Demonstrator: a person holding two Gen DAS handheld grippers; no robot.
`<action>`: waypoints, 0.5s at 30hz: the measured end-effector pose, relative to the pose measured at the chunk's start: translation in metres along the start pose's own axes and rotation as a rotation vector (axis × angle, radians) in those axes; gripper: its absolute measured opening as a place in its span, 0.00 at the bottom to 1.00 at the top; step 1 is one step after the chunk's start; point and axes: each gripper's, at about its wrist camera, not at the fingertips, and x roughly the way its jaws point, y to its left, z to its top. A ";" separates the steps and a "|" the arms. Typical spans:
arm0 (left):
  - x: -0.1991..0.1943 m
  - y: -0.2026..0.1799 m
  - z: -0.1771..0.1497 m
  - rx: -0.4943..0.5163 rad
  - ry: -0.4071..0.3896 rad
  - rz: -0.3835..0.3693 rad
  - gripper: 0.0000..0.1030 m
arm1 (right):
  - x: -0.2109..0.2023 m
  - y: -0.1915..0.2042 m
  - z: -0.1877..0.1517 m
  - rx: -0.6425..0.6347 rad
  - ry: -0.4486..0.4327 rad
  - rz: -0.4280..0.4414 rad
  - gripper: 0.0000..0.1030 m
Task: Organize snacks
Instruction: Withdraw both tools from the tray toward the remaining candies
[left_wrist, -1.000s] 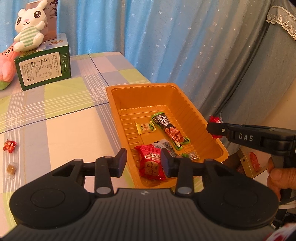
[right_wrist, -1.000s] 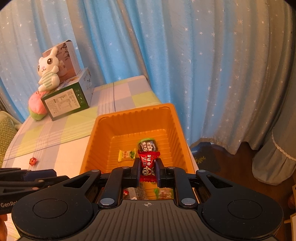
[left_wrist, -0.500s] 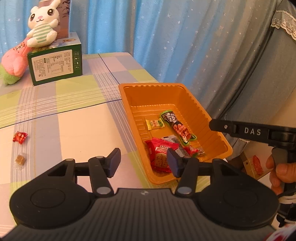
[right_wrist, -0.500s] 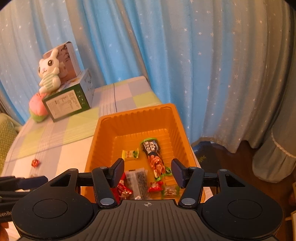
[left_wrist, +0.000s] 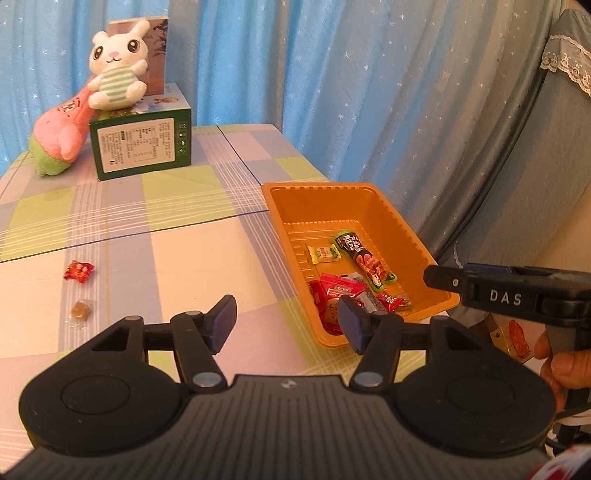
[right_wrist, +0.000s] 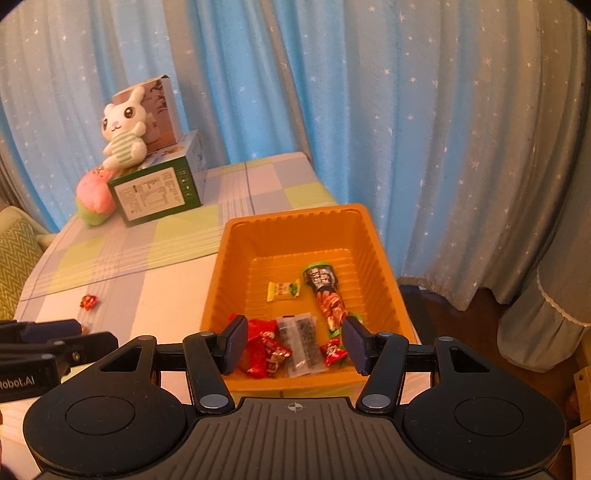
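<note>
Left gripper (left_wrist: 286, 319) jaws have just been opening, now parted, nothing between them, above the table (left_wrist: 184, 266) just left of the orange tray (left_wrist: 436, 306); right gripper (right_wrist: 293, 341) parted and empty over the tray's near end; snack packets (right_wrist: 291, 341) lie in the tray's near end, a long dark packet (right_wrist: 325, 291) and a yellow candy (right_wrist: 282, 291) mid-tray; a red candy (left_wrist: 78, 271) and a brown candy (left_wrist: 80, 310) lie on the table well left of the tray; green box (left_wrist: 142, 146) and plush rabbit (left_wrist: 116, 68) far beyond.

The checked table (left_wrist: 177, 236) carries an orange tray (left_wrist: 373, 206), a green box (left_wrist: 142, 146), and two loose candies (left_wrist: 78, 271).
</note>
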 end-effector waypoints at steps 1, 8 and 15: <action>-0.004 0.001 -0.001 -0.001 -0.004 0.001 0.56 | -0.002 0.002 -0.001 0.000 0.001 0.003 0.55; -0.028 0.012 -0.009 -0.009 -0.022 0.018 0.58 | -0.017 0.019 -0.009 -0.014 0.004 0.016 0.55; -0.053 0.031 -0.024 -0.019 -0.030 0.055 0.60 | -0.027 0.037 -0.020 -0.027 0.008 0.041 0.55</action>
